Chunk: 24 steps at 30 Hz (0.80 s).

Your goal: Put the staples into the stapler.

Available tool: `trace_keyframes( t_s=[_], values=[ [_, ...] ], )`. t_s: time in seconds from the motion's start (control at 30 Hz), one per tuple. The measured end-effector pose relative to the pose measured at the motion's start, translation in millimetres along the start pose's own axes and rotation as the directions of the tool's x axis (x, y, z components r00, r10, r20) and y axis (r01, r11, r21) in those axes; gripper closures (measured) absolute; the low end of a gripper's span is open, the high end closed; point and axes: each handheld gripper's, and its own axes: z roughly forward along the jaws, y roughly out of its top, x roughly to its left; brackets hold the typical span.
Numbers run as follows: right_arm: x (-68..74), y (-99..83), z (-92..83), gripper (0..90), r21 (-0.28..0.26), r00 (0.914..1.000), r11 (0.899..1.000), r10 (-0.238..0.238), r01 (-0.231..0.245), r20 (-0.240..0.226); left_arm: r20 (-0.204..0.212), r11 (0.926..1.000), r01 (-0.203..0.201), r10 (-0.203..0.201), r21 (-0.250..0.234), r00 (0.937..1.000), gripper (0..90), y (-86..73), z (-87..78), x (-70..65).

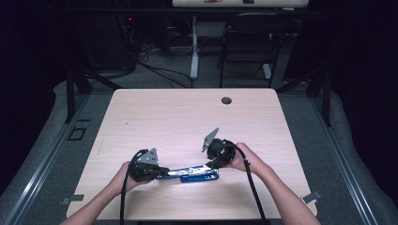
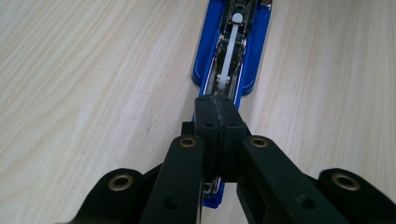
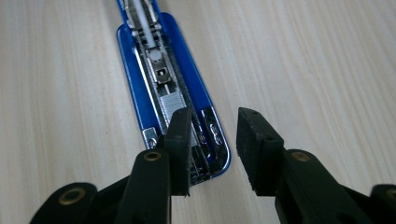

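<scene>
A blue stapler point(image 1: 192, 174) lies opened out flat near the table's front edge, its metal staple channel facing up. In the left gripper view the stapler point(image 2: 231, 51) runs away from my left gripper point(image 2: 217, 123), whose jaws are shut pad to pad right over its near end; I see nothing between the pads. My left gripper point(image 1: 162, 173) sits at the stapler's left end. My right gripper point(image 3: 212, 140) stands open at the other end of the stapler point(image 3: 161, 88): one finger point(image 3: 180, 140) hangs over the metal channel, the other over bare wood. My right gripper point(image 1: 210, 165) angles down from the right.
The light wooden table point(image 1: 187, 117) has a round cable hole point(image 1: 226, 100) at its far side. Beyond it stand a black chair point(image 1: 248, 42) and another table's white leg point(image 1: 194, 47), with cables on the floor. A person's forearms come in from the bottom edge.
</scene>
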Motion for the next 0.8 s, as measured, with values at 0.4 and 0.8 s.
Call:
trace_keyframes(
  t_s=[0.4,0.8],
  values=[
    [4.1,-22.2,0.9,77.6,-0.051,0.983,0.982,0.183,-0.182,0.014,0.007,1.0,0.0,0.0,-0.008,1.0,82.9,1.5,-0.5,-0.6],
    [5.3,-26.3,4.5,80.0,-0.051,0.9777,0.977,0.209,-0.208,0.02,0.001,0.999,-0.042,0.042,0.014,0.9991,68.5,4.7,0.4,-8.2]
  ],
)
